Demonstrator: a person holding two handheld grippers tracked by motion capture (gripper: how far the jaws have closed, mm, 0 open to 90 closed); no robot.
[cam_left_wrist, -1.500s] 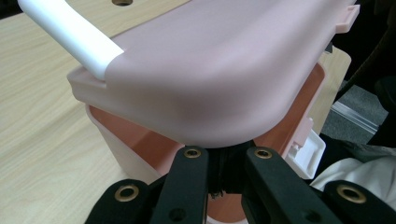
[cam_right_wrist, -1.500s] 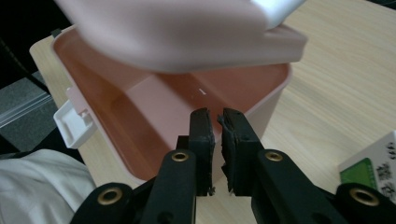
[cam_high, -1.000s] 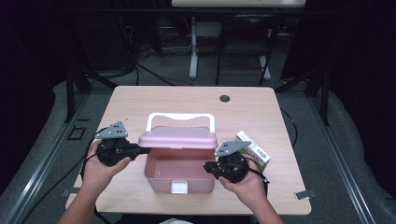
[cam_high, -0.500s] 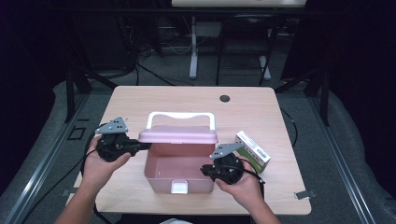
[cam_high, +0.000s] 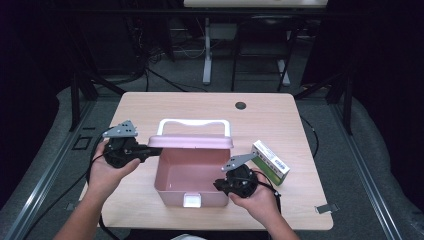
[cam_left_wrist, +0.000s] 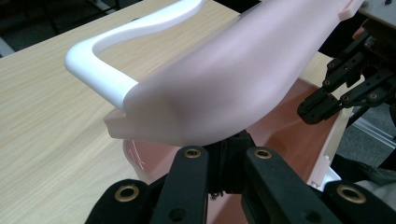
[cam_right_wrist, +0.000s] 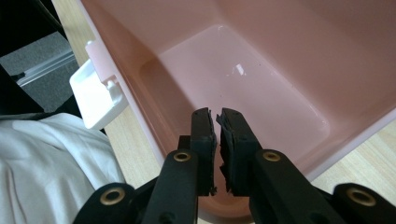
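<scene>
High view: my left gripper has its jaws clamped on the corner of the pink lid, holding it raised over the open pink box. My right gripper has its jaws together at the box's right wall. Smooth glossy plastic inside; white handle, white latch. A small carton lies beside it on the wooden bench.

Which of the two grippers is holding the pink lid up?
The left gripper, at the box's left: its jaws pinch the raised lid's edge. The right gripper sits shut over the box's right wall instead.
</scene>
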